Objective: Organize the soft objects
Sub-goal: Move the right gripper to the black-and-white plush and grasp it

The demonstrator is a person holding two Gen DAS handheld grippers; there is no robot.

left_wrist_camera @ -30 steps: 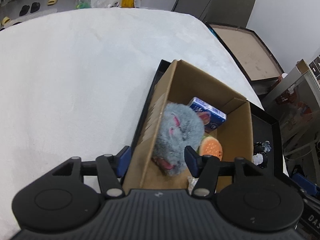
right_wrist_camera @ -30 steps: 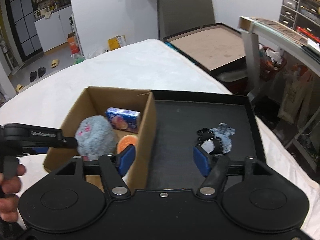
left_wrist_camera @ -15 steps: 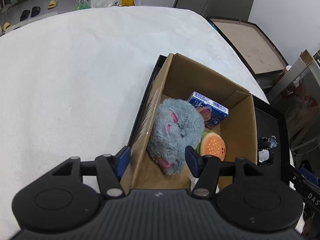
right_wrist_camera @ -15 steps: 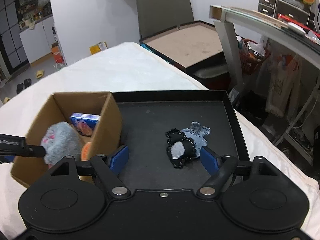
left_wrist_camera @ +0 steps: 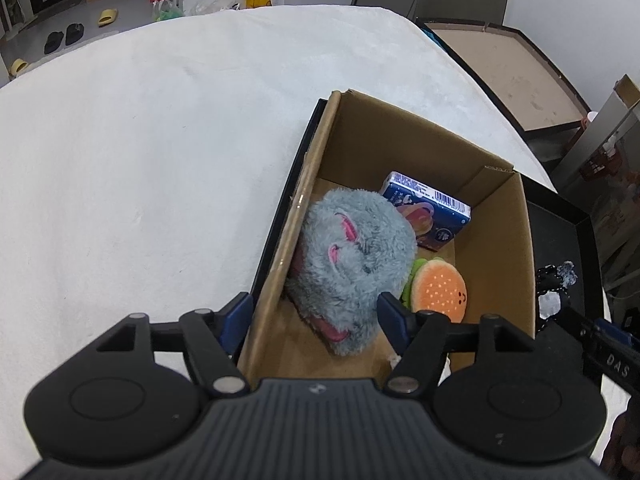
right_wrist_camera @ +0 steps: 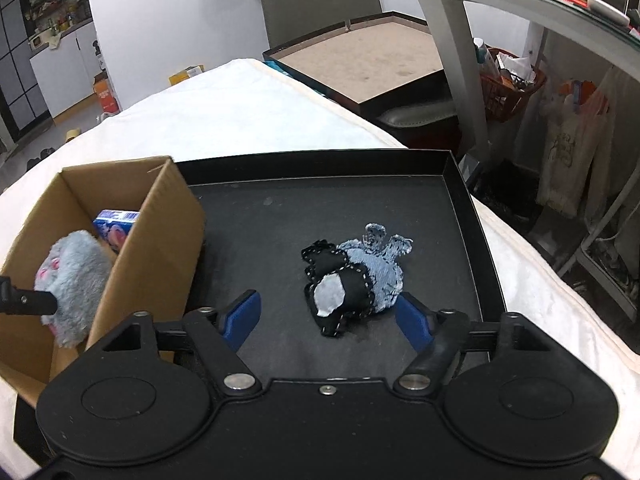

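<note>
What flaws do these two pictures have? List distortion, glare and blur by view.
Left wrist view: strong fisheye bend curves the white cover edge; even light, no glare; plush and box sharp. Right wrist view: same bend bows the tray rim; denim toy sharp, soft sheen on the tray floor, dim background left.

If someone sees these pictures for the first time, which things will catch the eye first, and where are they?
First the fluffy grey plush toy, lying in the cardboard box beside an orange burger-shaped toy and a blue carton. Next, the small black and denim stuffed toy, alone on the black tray to the right of the box, with the right gripper just in front of it, jaws open.
</note>
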